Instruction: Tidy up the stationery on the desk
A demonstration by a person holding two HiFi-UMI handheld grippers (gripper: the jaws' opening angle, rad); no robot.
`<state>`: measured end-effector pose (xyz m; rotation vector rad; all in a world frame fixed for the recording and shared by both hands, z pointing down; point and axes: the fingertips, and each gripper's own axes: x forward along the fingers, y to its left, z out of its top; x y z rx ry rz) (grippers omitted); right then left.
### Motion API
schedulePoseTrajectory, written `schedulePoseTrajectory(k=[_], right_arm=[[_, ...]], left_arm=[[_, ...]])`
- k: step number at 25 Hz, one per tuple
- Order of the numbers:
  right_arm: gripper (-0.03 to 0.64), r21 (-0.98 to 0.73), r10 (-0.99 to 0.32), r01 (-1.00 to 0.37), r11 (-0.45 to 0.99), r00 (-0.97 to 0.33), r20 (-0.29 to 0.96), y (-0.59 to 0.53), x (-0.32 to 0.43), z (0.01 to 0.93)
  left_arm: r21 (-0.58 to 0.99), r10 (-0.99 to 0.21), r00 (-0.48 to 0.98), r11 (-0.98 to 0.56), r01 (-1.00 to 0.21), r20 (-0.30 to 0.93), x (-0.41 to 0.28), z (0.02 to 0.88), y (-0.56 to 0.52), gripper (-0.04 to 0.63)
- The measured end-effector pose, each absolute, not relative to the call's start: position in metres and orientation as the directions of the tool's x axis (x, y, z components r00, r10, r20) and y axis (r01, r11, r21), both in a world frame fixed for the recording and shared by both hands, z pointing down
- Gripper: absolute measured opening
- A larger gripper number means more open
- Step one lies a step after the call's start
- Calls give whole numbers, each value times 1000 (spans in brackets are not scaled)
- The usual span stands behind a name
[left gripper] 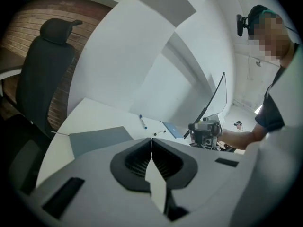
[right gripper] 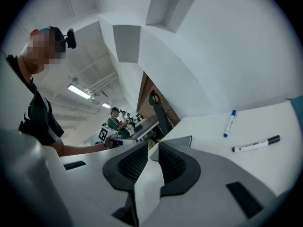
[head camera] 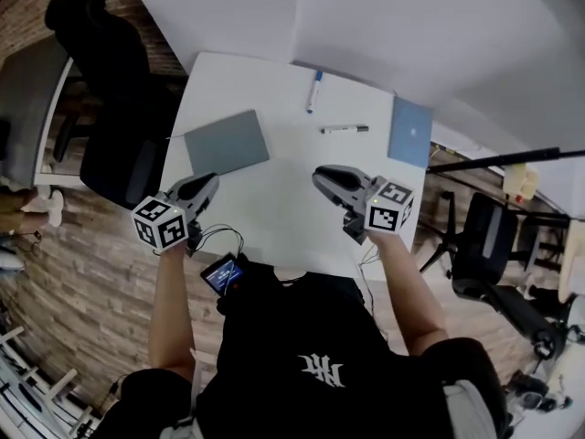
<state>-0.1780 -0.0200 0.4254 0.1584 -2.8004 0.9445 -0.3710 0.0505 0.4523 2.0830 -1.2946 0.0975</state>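
Note:
On the white desk point(head camera: 283, 204) lie a grey notebook point(head camera: 227, 142), a blue-capped marker point(head camera: 313, 91), a black-capped marker point(head camera: 345, 129) and a blue notebook point(head camera: 410, 131). My left gripper point(head camera: 208, 185) hovers over the desk's near left corner, jaws shut and empty; its own view point(left gripper: 152, 142) shows the grey notebook point(left gripper: 99, 140) and both markers ahead. My right gripper point(head camera: 320, 176) hangs over the near middle. Its jaws point(right gripper: 152, 147) stand a narrow gap apart with nothing between them, the blue-capped marker point(right gripper: 229, 123) and black-capped marker point(right gripper: 256, 144) off to the right.
A black office chair point(head camera: 119, 108) stands at the desk's left side and another chair point(head camera: 480, 240) at the right. A black rod point(head camera: 503, 160) reaches in from the right. A small screen with cables point(head camera: 224, 273) hangs at the person's chest.

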Motion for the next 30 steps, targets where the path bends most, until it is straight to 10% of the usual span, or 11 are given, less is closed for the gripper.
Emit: schedulePoseTrajectory(k=[8, 30], right_arm=[[177, -627, 31, -183, 757, -948, 316, -16, -246, 474], [175, -663, 117, -420, 620, -786, 607, -84, -313, 601]], left_arm=[[652, -808, 489, -181, -737, 329, -455, 490, 50, 5], [636, -592, 515, -6, -772, 620, -472, 593, 36, 119]])
